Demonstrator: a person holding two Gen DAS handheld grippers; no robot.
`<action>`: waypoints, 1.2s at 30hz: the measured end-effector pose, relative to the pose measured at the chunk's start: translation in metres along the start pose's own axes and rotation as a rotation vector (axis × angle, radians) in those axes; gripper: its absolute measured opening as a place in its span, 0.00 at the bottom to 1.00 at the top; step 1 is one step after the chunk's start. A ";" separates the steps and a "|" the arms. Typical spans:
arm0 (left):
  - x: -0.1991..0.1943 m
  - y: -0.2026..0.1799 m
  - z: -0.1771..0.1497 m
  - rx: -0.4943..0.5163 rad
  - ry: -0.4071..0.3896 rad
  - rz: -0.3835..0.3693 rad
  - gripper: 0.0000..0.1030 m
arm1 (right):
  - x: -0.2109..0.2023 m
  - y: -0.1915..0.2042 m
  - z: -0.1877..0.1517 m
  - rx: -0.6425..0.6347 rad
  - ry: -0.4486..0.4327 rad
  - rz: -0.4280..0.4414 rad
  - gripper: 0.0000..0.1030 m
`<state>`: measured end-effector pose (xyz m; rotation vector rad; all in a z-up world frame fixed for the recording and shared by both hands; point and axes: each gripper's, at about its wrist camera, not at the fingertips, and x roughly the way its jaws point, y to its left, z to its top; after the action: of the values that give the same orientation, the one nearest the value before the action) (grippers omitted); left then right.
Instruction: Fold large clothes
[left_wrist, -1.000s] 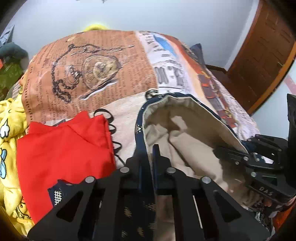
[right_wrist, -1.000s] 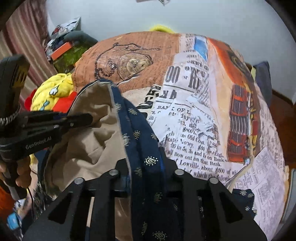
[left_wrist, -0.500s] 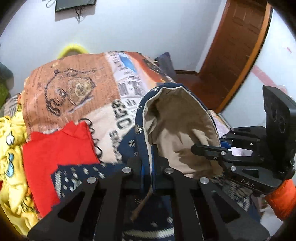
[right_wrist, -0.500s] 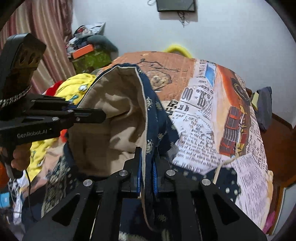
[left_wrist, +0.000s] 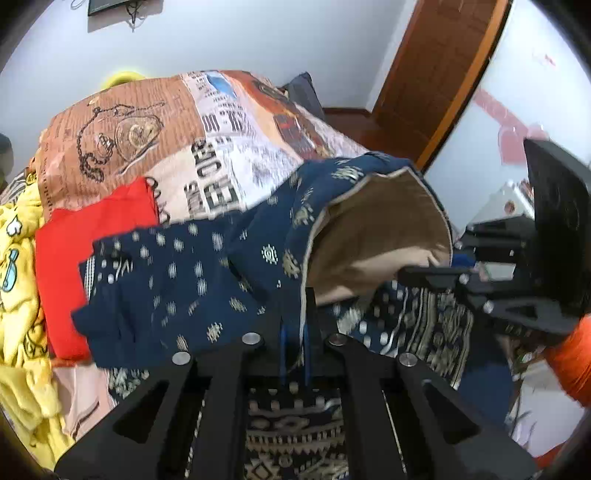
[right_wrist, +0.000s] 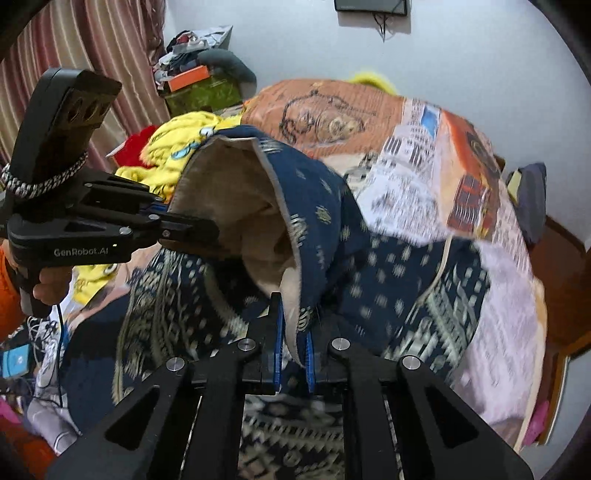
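Left hand-held gripper (left_wrist: 293, 332) clamped narrow on the edge of a navy printed garment (left_wrist: 177, 280), blue pads pinching the fabric near 6 o'clock of the left wrist view. Right hand-held gripper (right_wrist: 293, 343) likewise closed tight on another part of the same edge, cloth caught between its blue pads at 6 o'clock of the right wrist view; jaws just drawn in around the fabric. Garment held up between the two, its beige lining (left_wrist: 373, 236) bowed open like a pocket at 3 o'clock from the left camera and at 11 o'clock of centre from the right one. Rest of the garment draped downward, patterned border hanging below the fingers, lower part lying on the bed (left_wrist: 236, 147) with its newspaper-print cover. Red cloth (left_wrist: 66, 258) at 9 o'clock in the left view, partly under the navy fabric; yellow cartoon-print cloth (left_wrist: 18, 280) beside it at the far left edge. Wooden door (left_wrist: 436, 74) at 1 o'clock. In the right view, the left device seen side-on at 9 o'clock, gripped by a hand (right_wrist: 50, 286) with an orange sleeve (right_wrist: 7, 295); striped curtain (right_wrist: 85, 48) at 11 o'clock, cluttered pile of boxes and bags (right_wrist: 199, 81) beside it. Much of both views motion-blurred.
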<state>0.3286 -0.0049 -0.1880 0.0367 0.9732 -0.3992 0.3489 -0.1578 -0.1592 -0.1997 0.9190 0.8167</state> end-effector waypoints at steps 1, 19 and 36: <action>0.002 -0.002 -0.007 0.007 0.013 0.003 0.05 | 0.001 0.000 -0.005 0.008 0.007 0.004 0.08; 0.011 0.007 -0.100 -0.017 0.120 0.161 0.54 | -0.003 -0.013 -0.062 0.135 0.111 0.032 0.15; -0.037 0.021 -0.018 -0.052 -0.089 0.238 0.63 | -0.039 -0.017 -0.012 0.168 -0.095 -0.064 0.51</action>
<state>0.3032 0.0303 -0.1710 0.0859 0.8794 -0.1554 0.3401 -0.1967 -0.1392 -0.0432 0.8821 0.6810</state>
